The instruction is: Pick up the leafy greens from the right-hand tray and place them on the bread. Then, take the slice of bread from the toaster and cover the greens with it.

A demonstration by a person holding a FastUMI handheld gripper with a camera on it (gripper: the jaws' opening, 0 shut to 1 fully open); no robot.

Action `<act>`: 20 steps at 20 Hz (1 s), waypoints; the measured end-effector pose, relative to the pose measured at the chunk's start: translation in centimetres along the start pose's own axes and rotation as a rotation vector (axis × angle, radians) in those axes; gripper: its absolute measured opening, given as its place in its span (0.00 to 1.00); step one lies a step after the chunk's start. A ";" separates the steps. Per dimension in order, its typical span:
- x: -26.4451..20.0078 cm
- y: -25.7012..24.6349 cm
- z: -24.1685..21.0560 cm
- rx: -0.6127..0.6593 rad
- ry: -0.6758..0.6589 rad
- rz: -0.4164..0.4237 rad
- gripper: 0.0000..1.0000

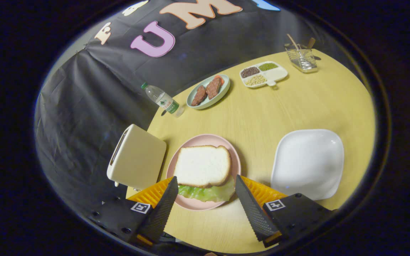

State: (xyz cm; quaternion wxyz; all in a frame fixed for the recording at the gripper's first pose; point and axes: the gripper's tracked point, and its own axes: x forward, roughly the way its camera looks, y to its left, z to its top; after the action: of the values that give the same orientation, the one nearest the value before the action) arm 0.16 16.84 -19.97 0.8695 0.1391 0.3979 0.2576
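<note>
Your gripper [206, 188]: fingers spread, holding nothing, flanking the pink plate [235, 160]. On that plate: bread slice [202, 165] covering leafy greens [208, 193]. Left of plate: toaster [137, 156]. Right of plate: white tray [308, 161].

Round wooden table [297, 106], black cloth wall [84, 106]

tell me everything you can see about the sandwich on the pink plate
The sandwich lies flat on the round pink plate, beside the toaster. A white bread slice with a tan crust sits on top; a ruffled green lettuce leaf sticks out from under its near edge. Any bottom slice is hidden. The gripper has its jaws open, straddling the near edge without touching it.
</note>
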 end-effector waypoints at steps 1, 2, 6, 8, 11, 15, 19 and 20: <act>-0.9 0.1 0.6 -0.019 -0.031 0.001 1.00; -1.7 0.0 1.4 -0.039 -0.067 -0.003 1.00; -5.9 -0.3 5.2 -0.158 -0.245 -0.044 1.00; -8.5 -0.1 8.0 -0.216 -0.371 -0.071 1.00; -13.7 0.8 12.6 -0.290 -0.610 -0.095 1.00; -20.4 2.0 16.7 -0.359 -0.857 -0.125 1.00; -25.1 1.4 18.4 -0.369 -1.008 -0.181 1.00; -25.9 1.1 18.4 -0.370 -1.026 -0.194 1.00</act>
State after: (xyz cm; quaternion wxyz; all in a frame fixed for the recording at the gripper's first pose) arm -0.37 2.60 8.44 0.9815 0.0543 -0.1176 0.1410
